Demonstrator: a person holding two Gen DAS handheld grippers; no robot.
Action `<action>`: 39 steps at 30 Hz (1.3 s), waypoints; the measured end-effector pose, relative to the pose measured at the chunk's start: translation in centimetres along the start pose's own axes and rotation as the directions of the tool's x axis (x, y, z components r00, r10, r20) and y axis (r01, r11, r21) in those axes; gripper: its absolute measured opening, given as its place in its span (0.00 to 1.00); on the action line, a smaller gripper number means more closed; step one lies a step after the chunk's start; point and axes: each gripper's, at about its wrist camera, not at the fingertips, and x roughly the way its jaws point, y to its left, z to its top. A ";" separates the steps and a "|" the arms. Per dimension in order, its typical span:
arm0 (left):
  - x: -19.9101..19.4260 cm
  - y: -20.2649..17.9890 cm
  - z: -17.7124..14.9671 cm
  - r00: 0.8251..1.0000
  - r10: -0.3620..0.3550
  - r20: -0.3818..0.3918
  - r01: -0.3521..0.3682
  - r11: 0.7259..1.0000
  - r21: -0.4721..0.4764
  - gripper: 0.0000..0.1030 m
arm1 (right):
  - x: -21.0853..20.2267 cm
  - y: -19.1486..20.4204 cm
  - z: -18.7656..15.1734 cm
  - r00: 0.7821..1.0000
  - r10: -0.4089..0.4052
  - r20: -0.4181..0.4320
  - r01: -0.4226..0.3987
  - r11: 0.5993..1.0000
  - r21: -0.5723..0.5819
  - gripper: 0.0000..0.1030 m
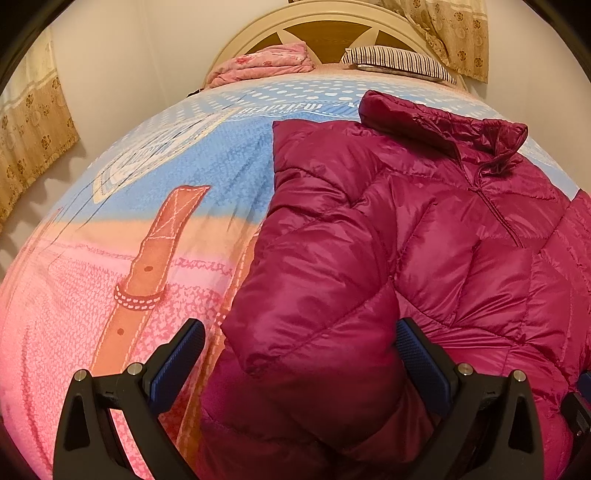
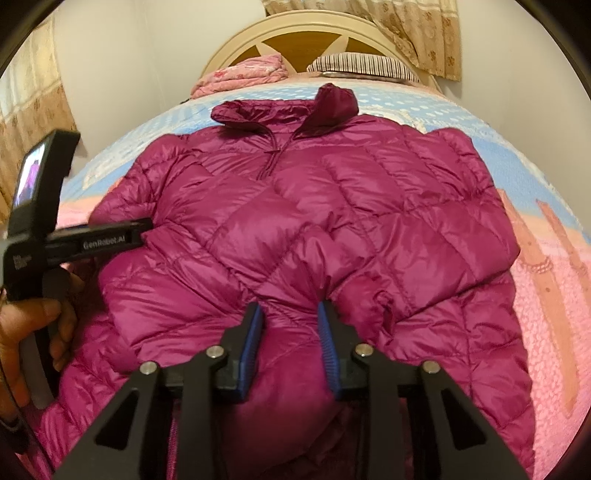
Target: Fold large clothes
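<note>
We see the quilted magenta down jacket (image 2: 314,229) spread on the pink-and-blue printed bedspread (image 1: 110,236), collar at the far end. Our left gripper (image 1: 301,354) stands wide open around a folded sleeve — the right gripper (image 2: 290,325) is clenched on the near sleeve cuff.

The bedspread (image 1: 221,155) carries the white word "BEAUTIFUL" in a blue band at its far end, with smaller lettering below too blurred to read. The left tongs (image 2: 110,240) bear "GenRobot.AI" along their side.

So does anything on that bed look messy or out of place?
Nothing is spilled or damaged. The magenta puffer jacket lies front-up with both sleeves folded across it, but its collar is rumpled and lopsided. A pink blanket sits bunched by the headboard.
</note>
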 end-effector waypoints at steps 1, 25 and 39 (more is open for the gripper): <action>0.0 0.0 0.0 1.000 -0.001 0.001 0.001 1.000 0.000 0.99 | 0.0 0.2 0.0 1.000 -0.015 0.001 0.015 1.000 -0.009 0.31; -4.0 0.2 1.2 0.999 0.033 0.032 -0.035 0.995 0.091 0.99 | -1.1 1.5 0.9 0.993 -0.116 -0.022 0.113 0.986 -0.120 0.53; -3.1 -0.9 13.7 0.994 0.016 0.106 -0.029 0.992 0.121 0.99 | -0.4 -3.8 10.6 0.996 -0.085 -0.027 0.081 0.988 -0.129 0.74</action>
